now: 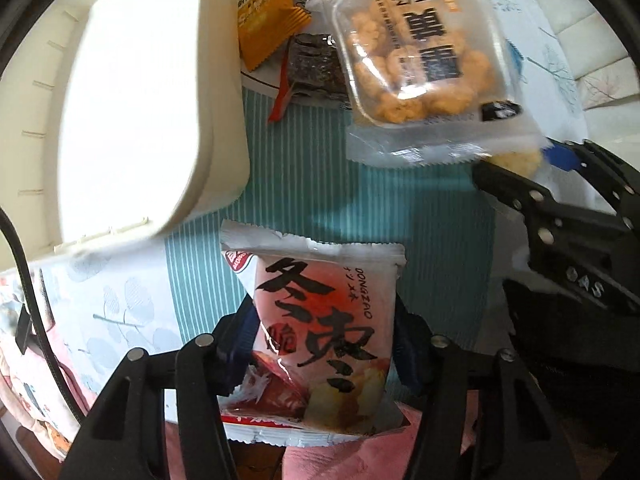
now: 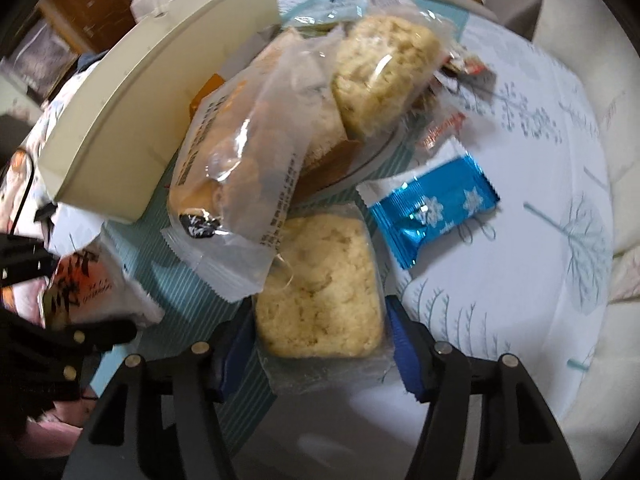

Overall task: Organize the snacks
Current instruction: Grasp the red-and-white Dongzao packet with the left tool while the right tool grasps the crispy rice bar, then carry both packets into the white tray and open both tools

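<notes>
Nearby: white bin (image 1: 152, 112) | blue wrapper (image 2: 432, 204) | clear fried-snack pack (image 1: 420, 64)

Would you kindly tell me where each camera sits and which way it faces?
Left wrist: on the left gripper, facing down at a pink snack packet between its fingers; the right gripper shows at right.
Right wrist: on the right gripper, facing down at a pale rice cake between its fingers; the left gripper shows at left.
Shared: white box, clear snack tray, pink snack packet.
</notes>
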The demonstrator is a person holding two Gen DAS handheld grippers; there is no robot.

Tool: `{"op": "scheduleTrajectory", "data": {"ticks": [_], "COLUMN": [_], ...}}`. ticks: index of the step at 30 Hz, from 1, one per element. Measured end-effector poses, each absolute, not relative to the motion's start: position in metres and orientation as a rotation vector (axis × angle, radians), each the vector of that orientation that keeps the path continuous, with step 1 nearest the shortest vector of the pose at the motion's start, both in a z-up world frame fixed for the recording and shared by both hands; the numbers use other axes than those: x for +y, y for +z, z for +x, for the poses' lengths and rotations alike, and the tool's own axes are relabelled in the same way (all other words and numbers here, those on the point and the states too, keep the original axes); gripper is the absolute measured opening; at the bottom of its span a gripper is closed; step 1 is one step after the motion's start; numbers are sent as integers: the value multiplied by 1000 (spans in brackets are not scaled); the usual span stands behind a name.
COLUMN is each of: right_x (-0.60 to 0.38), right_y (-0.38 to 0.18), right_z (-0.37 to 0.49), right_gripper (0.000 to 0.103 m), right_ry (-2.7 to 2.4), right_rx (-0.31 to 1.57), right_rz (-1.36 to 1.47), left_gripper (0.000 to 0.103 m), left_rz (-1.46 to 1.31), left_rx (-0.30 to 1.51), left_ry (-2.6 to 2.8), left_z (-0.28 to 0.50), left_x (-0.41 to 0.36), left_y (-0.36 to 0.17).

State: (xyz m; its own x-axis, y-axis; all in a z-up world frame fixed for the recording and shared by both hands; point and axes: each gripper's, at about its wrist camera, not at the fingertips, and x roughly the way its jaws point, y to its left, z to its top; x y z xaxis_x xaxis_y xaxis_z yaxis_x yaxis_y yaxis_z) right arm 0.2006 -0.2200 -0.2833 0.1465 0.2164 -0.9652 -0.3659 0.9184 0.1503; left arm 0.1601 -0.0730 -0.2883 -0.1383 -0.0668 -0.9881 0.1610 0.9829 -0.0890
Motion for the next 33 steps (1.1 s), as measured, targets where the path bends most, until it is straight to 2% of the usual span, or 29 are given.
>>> {"op": "scheduleTrajectory", "data": {"ticks": [6, 16, 27, 33], "right_x": [-224, -247, -265, -227], "right_y": [-281, -267, -213, -182], "right_z": [209, 218, 199, 179], "right_gripper": [62, 62, 62, 62], "right_ry": [350, 183, -75, -129], "right_rx": [1431, 1558, 1517, 1447], "right_rz": [-136, 53, 281, 348], "left_gripper": [57, 57, 57, 57], "left_rz": [69, 134, 113, 79], "left_rx": [1664, 1518, 1317, 1234], "left_ry": [-267, -450, -570, -593], "left_z": [171, 201, 201, 205], "left_x": [-69, -63, -35, 8], "left_y": [-275, -233, -183, -155]}}
